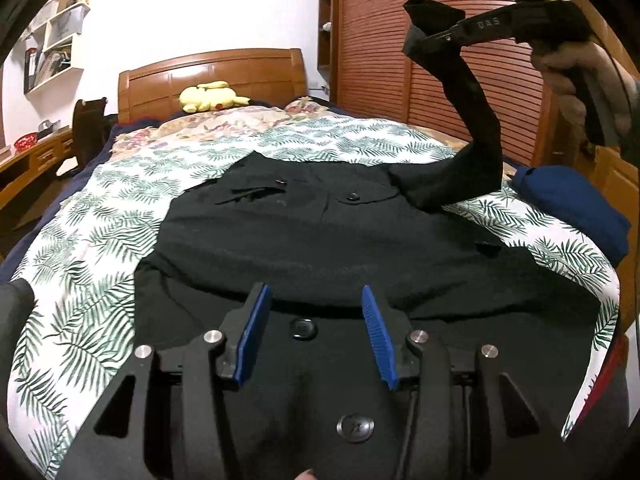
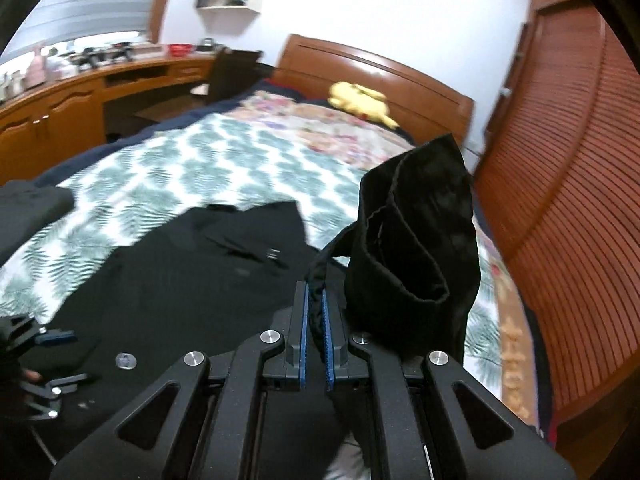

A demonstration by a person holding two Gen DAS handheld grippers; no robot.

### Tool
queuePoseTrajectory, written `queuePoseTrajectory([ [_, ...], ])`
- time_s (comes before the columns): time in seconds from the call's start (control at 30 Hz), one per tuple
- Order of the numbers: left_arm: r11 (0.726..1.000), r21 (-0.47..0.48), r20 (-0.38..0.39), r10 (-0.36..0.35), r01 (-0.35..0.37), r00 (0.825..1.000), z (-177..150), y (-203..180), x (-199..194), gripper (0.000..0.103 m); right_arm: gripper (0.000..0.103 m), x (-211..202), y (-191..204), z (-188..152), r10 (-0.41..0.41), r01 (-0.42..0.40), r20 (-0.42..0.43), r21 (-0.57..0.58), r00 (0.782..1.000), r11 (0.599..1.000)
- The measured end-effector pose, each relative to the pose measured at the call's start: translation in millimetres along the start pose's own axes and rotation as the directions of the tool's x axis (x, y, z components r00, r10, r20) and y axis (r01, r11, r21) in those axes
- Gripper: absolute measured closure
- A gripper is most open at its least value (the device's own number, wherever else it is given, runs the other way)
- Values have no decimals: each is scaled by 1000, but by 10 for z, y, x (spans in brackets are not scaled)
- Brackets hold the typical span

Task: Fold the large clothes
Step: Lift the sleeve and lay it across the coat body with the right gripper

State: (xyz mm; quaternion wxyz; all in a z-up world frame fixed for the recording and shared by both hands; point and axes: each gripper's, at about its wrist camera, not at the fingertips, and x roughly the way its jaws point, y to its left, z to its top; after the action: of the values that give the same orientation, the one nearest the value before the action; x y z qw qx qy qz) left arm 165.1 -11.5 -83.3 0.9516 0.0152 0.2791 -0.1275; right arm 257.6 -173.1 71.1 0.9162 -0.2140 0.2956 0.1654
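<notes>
- Black coat [image 1: 320,240] lies spread flat on the palm-leaf bedspread [image 1: 100,240], buttons up, directly ahead of and under the left gripper [image 1: 316,328].
- Left gripper: blue pads apart, nothing between them, hovering above the coat's near hem.
- Right gripper [image 2: 316,316]: pads clamped on the sleeve [image 2: 416,248], cuff raised off the bed, hanging just ahead and right of the fingers.
- Folded blue garment [image 1: 572,208] lies beyond the raised sleeve; yellow plush toy [image 1: 212,96] by the headboard, well ahead.
</notes>
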Motion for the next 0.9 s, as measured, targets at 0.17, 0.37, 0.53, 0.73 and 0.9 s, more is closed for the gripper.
queuePoseTrajectory([
  [0.17,999,-28,19,25,-24,1000,14,169,-116,56,99,-112,389,71,80,-79,25,-41,996,996],
  [0.37,997,-49,32,61,-59,998,16,321,-205,56,99,-200,729,67,154,-152,28,-73,988,986],
  [0.53,993,-69,31,97,-95,995,-16,476,-266,56,99,-295,1115,7,232,-229,22,-110,972,967],
  [0.73,985,-116,38,135,-129,990,-65,720,-387,56,99,-325,1416,-77,293,-289,8,-146,956,946],
  [0.9,972,-161,23,176,-170,984,-137,899,-433,56,99,-257,1537,-157,308,-306,-15,-155,951,939],
])
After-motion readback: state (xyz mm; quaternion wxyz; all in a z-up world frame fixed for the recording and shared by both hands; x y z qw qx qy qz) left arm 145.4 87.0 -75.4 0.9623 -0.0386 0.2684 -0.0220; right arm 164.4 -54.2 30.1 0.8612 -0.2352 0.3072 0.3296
